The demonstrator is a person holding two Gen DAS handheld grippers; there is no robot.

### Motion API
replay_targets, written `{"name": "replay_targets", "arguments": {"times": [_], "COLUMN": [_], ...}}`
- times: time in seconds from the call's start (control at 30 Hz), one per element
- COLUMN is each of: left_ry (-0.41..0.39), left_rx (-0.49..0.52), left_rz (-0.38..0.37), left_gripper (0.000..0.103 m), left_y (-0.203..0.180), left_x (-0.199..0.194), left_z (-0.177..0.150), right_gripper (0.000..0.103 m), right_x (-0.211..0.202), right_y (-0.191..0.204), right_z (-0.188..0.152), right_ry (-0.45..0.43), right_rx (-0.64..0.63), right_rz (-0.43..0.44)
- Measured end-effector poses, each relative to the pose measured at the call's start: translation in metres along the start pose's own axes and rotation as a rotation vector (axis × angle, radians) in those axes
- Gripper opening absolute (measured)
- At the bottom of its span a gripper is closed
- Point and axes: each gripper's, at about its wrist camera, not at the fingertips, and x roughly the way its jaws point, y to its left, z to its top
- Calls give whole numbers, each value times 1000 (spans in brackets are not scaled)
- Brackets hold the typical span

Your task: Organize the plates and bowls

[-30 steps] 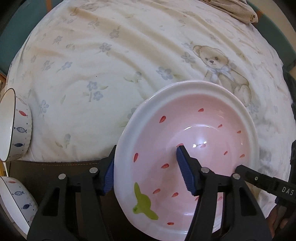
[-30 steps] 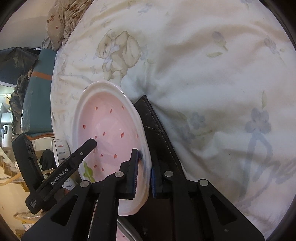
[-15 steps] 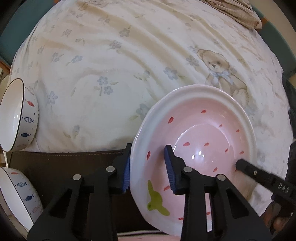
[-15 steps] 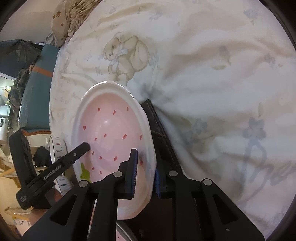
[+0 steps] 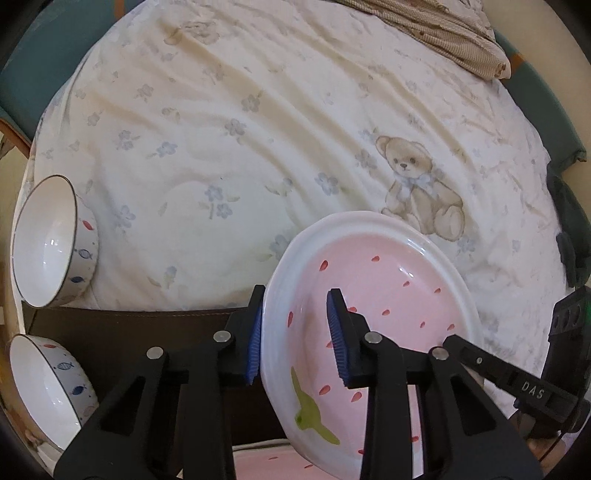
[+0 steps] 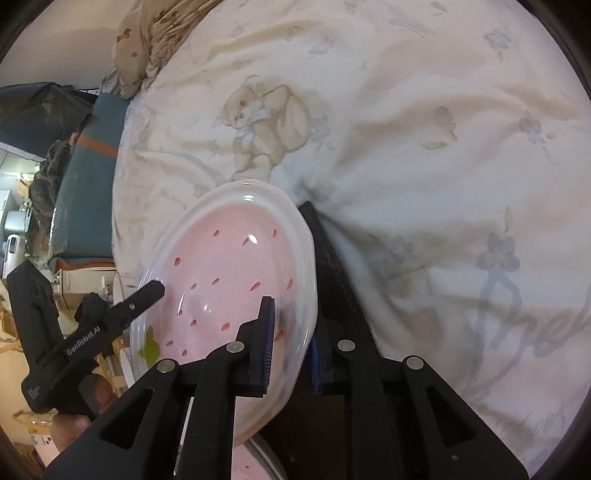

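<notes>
A pink strawberry-pattern plate (image 5: 388, 302) with a white rim is held tilted above a brown surface. My left gripper (image 5: 295, 332) has its blue pads on either side of the plate's left rim, with a visible gap at the inner pad. My right gripper (image 6: 290, 347) straddles the opposite rim of the same plate (image 6: 229, 280), with its jaws spread a little. Another pink plate (image 5: 266, 461) lies below. Two white fish-pattern bowls (image 5: 51, 240) (image 5: 44, 376) sit at the left.
A cream quilt with flowers and a teddy bear (image 5: 417, 188) covers the bed behind. A brown leather surface (image 5: 122, 332) runs along the bed's near edge. A checked cloth (image 5: 436, 33) lies at the far right.
The left gripper narrowed onto the plate's left rim, then loosened a little. The right gripper's jaws widened around the other rim. The plate tilted and shifted right in the left view.
</notes>
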Motion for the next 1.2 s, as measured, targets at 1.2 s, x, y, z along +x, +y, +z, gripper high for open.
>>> {"name": "replay_targets", "arguments": {"times": [1.2], "left_ry": [-45], "left_rx": [-103], "left_rz": [-26], "left_gripper": [28], "left_y": [79], "left_x": [-88], "left_z": [-142], "right_gripper": [20], "right_x": [-19], "right_y": [62], "right_z": [-118], "right_ry": [36], "right_rx": [-179], "right_rz": [49]}}
